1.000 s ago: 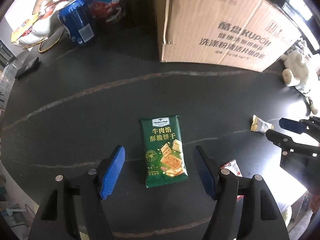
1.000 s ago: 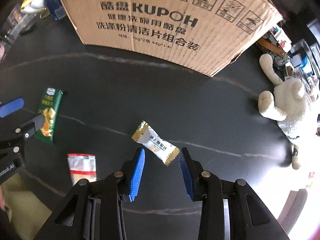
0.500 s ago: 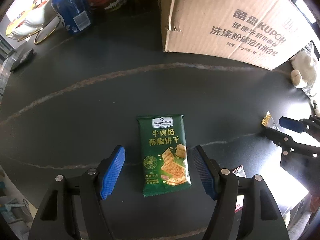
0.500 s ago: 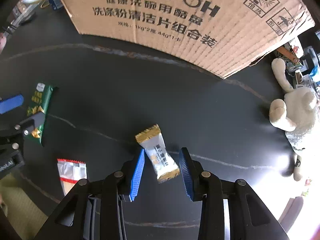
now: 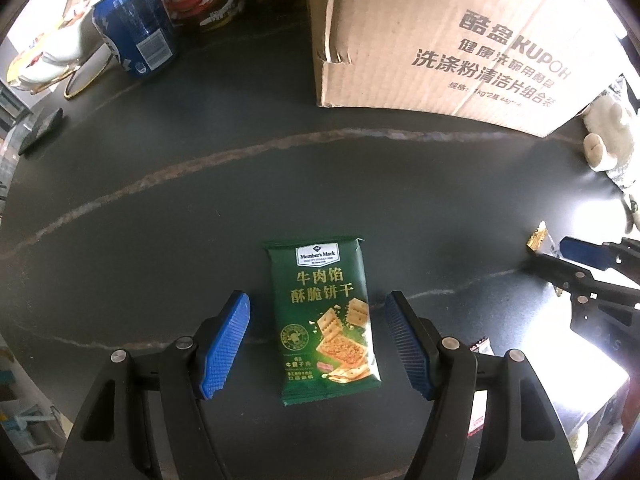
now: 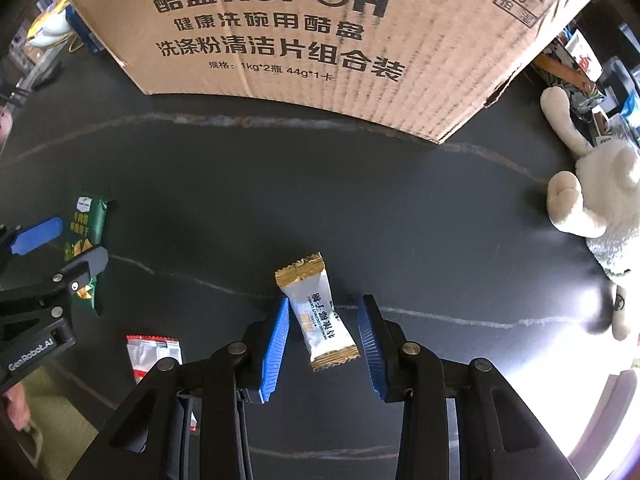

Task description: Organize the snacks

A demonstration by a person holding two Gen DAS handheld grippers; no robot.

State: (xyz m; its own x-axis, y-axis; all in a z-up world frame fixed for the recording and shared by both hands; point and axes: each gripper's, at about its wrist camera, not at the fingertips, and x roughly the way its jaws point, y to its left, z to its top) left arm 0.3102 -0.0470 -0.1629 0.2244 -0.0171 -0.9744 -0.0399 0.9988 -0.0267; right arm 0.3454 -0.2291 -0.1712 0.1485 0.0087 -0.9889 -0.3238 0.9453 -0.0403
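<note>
Straddling flat glossy green cracker packet [image 5: 326,322], ribbed blue left claw [image 5: 318,334] gapes.

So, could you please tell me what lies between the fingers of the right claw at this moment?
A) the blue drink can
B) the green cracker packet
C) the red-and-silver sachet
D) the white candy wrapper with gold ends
D: in the right wrist view the white candy wrapper with gold ends lies on the dark table between the open blue-padded fingers of the right claw, while the green cracker packet lies under the left claw.
</note>
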